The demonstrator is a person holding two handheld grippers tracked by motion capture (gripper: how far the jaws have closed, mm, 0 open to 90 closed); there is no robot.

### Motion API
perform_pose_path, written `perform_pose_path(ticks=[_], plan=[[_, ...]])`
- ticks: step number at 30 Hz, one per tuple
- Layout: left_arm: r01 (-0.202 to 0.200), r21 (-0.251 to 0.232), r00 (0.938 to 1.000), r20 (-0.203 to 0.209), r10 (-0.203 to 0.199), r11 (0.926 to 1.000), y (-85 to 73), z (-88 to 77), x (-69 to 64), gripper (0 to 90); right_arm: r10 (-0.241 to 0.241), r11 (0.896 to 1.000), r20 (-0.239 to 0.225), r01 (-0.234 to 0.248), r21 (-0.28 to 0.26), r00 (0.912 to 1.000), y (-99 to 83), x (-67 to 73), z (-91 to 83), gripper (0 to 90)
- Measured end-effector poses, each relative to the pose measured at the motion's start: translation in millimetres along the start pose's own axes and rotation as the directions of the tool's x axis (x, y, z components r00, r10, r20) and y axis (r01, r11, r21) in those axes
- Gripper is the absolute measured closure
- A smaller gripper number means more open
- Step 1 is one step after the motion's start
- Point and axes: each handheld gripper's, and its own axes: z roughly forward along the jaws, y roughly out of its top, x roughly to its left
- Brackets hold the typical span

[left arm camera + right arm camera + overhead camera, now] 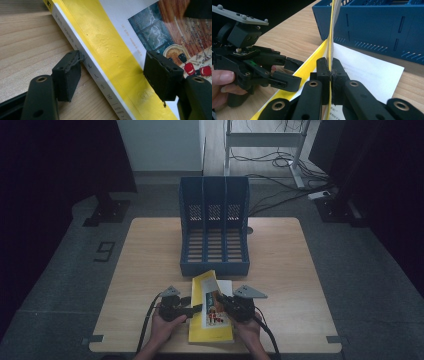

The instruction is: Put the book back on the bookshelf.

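My right gripper (pixel 329 72) is clamped on the yellow book's (pixel 210 312) lifted cover (pixel 331 37), pulling it upright. My left gripper (pixel 112 75) has its jaws apart, straddling the book's spine without pressing. The book lies at the near table (pixel 280 270) edge, just in front of the blue file rack (pixel 214 230), which stands close behind the raised cover.

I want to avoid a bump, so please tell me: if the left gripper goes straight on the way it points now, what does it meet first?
Most likely the yellow book. The left gripper stands open astride its spine edge, so the book would slide deeper between the jaws. The right gripper, shut on the raised cover, is farther along; depth is unclear.
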Motion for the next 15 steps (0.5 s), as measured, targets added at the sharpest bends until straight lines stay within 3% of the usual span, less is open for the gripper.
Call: perform_pose_path(ticks=[15], plan=[[0.036,0.006,0.9976,0.059,-0.036,0.9993,0.6,2.2,3.6,23.6,-0.022,1.000,0.000,0.022,-0.020,0.9998,2.6,3.2,-4.1,86.9]])
